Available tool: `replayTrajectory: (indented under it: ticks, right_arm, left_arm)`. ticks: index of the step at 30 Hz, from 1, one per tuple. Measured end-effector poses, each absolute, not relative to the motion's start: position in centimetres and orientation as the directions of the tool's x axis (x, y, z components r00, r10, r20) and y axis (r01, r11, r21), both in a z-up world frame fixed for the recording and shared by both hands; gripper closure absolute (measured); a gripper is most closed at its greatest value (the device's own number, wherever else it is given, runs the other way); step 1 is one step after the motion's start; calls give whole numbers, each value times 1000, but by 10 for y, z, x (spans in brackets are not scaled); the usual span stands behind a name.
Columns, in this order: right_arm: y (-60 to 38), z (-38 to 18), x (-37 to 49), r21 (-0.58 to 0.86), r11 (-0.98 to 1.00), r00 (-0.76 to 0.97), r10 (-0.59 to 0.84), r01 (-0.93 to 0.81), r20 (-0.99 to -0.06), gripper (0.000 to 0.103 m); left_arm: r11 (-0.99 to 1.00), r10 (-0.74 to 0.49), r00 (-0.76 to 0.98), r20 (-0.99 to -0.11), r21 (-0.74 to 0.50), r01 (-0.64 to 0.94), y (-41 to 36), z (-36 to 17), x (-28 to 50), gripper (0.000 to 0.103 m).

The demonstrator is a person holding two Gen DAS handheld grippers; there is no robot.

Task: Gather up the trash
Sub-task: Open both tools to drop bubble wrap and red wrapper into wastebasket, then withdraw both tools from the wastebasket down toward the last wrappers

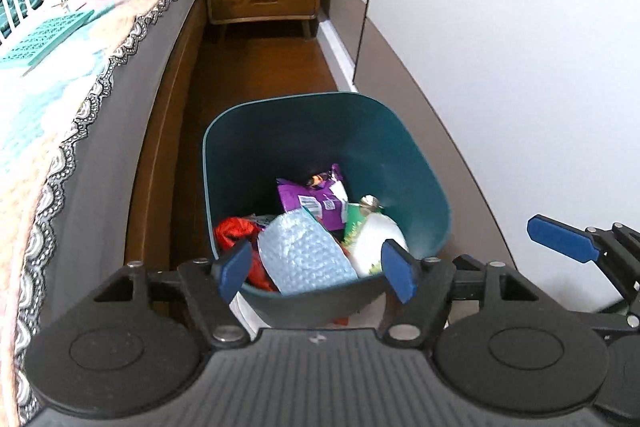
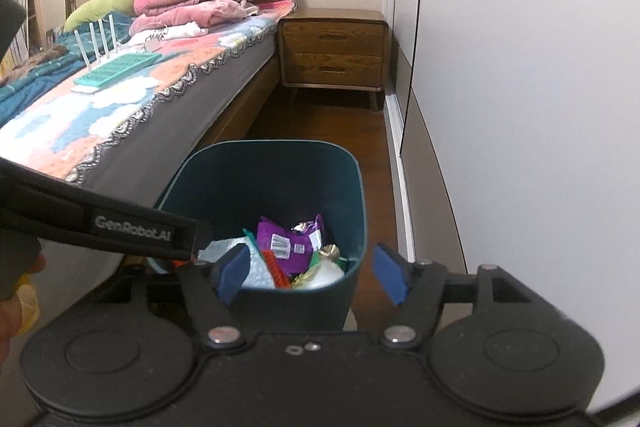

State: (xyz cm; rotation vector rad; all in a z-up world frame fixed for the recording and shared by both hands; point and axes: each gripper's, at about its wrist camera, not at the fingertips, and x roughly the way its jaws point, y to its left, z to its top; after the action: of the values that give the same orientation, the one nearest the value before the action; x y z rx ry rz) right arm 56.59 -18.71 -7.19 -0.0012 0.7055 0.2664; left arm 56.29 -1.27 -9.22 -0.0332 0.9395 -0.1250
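Note:
A dark teal bin (image 1: 360, 147) (image 2: 260, 179) stands on the wood floor beside the bed. Inside lie a purple wrapper (image 1: 312, 201) (image 2: 288, 237), a sheet of bubble wrap (image 1: 304, 251), a red wrapper (image 1: 236, 231) and a white bottle with a green label (image 1: 376, 235). My left gripper (image 1: 316, 267) hangs open above the bin's near rim, its blue pads apart and holding nothing. My right gripper (image 2: 312, 273) is open too, over the same rim, also empty. One of its blue pads (image 1: 560, 239) shows at the right of the left wrist view.
A bed (image 2: 120, 95) with a patterned cover, folded pink clothes and a teal tray (image 2: 120, 67) runs along the left. A wooden nightstand (image 2: 334, 51) stands at the far end. White wardrobe doors (image 1: 520, 47) line the right. A narrow strip of floor (image 1: 260, 67) lies beyond the bin.

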Motion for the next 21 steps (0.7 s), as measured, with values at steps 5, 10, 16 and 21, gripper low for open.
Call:
replayTrajectory:
  ticks: [5, 10, 16, 21]
  right_arm:
    - [-199, -74, 540, 128, 964, 723, 258, -231, -641, 26]
    - [-204, -87, 522, 152, 963, 711, 267, -223, -651, 17]
    - [-206, -126, 509, 135, 960, 675, 269, -245, -687, 4]
    - [-210, -179, 510, 125, 962, 622, 254, -243, -741, 3]
  left_arm:
    - [988, -152, 584, -797, -109, 109, -12, -90, 531, 30]
    - [985, -168, 577, -800, -120, 120, -12, -101, 503, 23]
    - [985, -168, 538, -826, -124, 117, -8, -140, 479, 22]
    - [985, -153, 485, -861, -91, 148, -9, -191, 474, 21]
